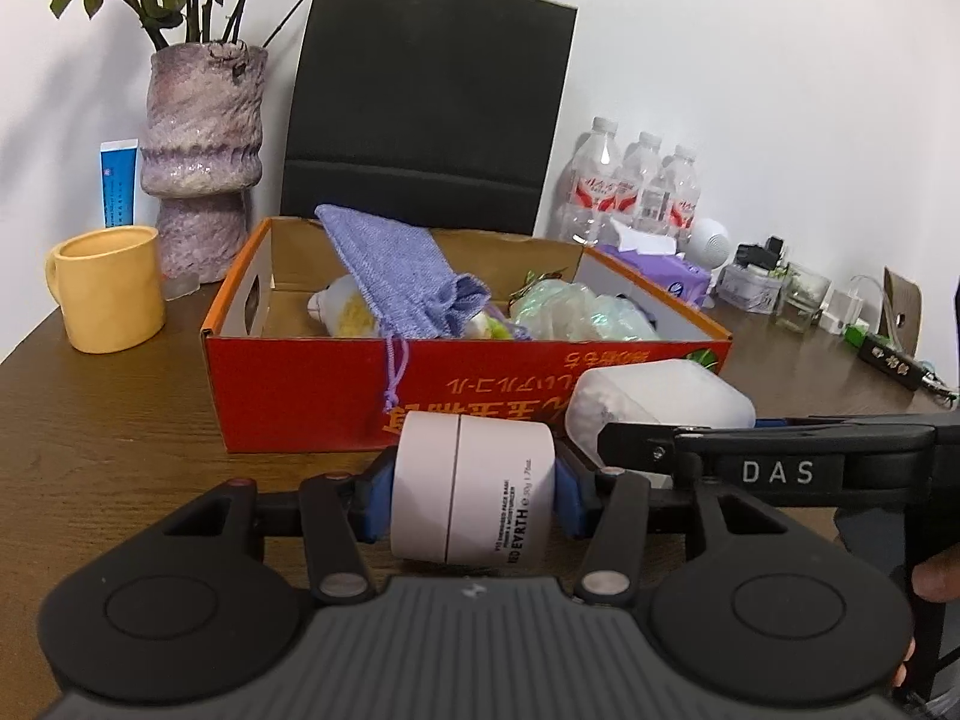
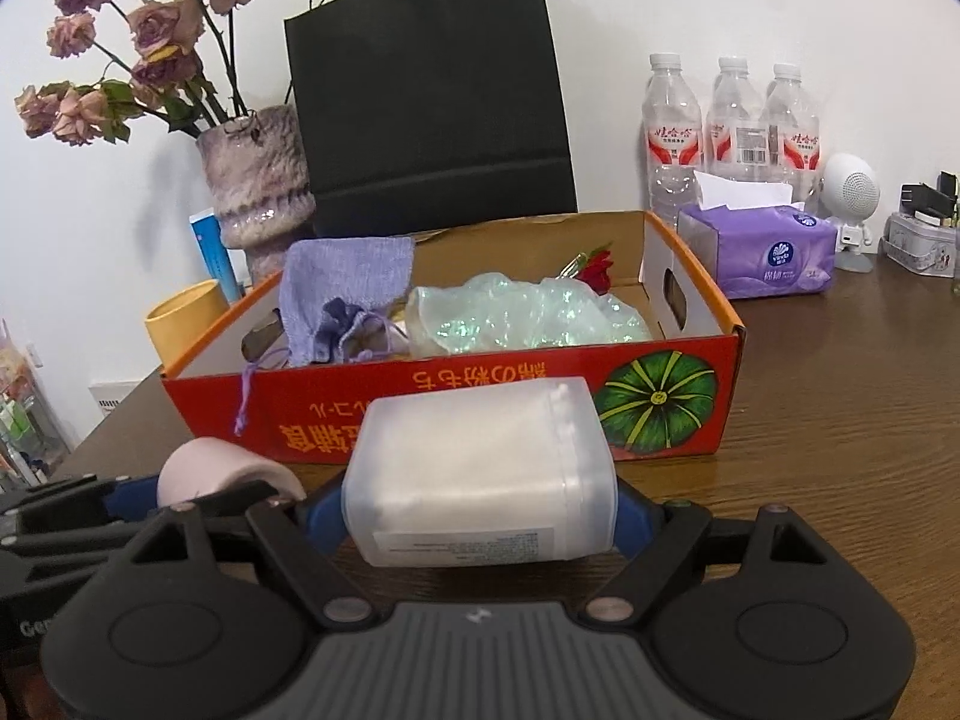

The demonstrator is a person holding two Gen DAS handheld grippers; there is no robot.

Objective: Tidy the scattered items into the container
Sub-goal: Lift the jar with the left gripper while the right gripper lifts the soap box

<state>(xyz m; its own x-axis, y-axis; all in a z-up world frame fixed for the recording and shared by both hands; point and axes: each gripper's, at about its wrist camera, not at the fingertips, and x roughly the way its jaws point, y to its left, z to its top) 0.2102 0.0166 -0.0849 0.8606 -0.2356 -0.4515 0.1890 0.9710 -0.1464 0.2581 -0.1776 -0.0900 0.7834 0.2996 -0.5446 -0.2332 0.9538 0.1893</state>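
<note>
My left gripper (image 1: 474,489) is shut on a pale pink cosmetic jar (image 1: 474,492) lying sideways between its blue pads, just in front of the red cardboard box (image 1: 300,396). Beside it on the right, my right gripper (image 2: 480,501) is shut on a frosted white plastic container (image 2: 480,474), also seen as the frosted container (image 1: 654,399) in the left wrist view. The pink jar (image 2: 222,471) shows at the lower left of the right wrist view. The red box (image 2: 420,402) holds a purple drawstring pouch (image 2: 342,294), crumpled iridescent plastic (image 2: 510,315) and other small items.
On the wooden table behind the box stand a black paper bag (image 1: 432,102), a purple vase (image 1: 201,156) with dried roses, a yellow mug (image 1: 111,288), water bottles (image 2: 732,126), a purple tissue pack (image 2: 762,252), a small white speaker (image 2: 849,192) and small clutter at right.
</note>
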